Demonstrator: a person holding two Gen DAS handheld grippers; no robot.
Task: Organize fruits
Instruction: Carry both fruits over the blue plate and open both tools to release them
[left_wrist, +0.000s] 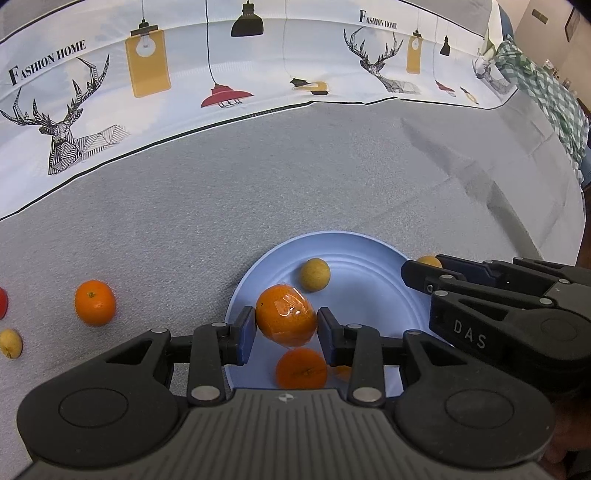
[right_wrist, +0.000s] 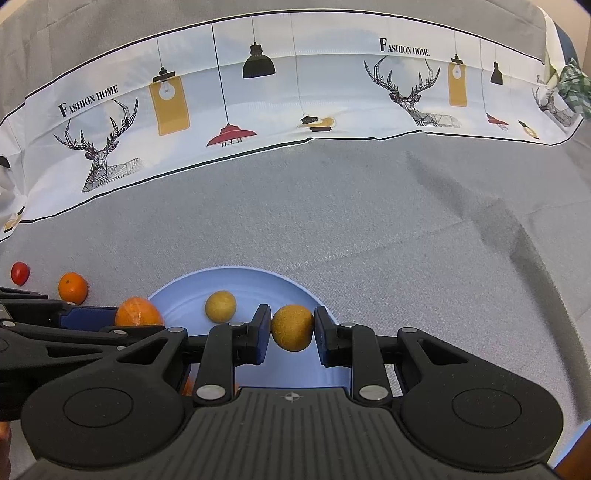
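Note:
My left gripper (left_wrist: 286, 328) is shut on a plastic-wrapped orange (left_wrist: 286, 319) and holds it over the near left part of the light blue plate (left_wrist: 365, 295). In the plate lie a yellow-brown round fruit (left_wrist: 314, 274) and an orange (left_wrist: 301, 368) just under the held one. My right gripper (right_wrist: 291, 328) is shut on a yellow-brown round fruit (right_wrist: 292, 327) over the plate's right side (right_wrist: 258, 280). The right gripper also shows in the left wrist view (left_wrist: 421, 271), at the plate's right rim. The wrapped orange shows in the right wrist view (right_wrist: 138, 312).
On the grey cloth left of the plate lie a loose orange (left_wrist: 95, 302), a small yellow fruit (left_wrist: 10, 343) and a red fruit (left_wrist: 2, 302) at the frame edge. A printed white cloth (left_wrist: 221, 81) runs along the back; a green checked cloth (left_wrist: 546, 92) lies far right.

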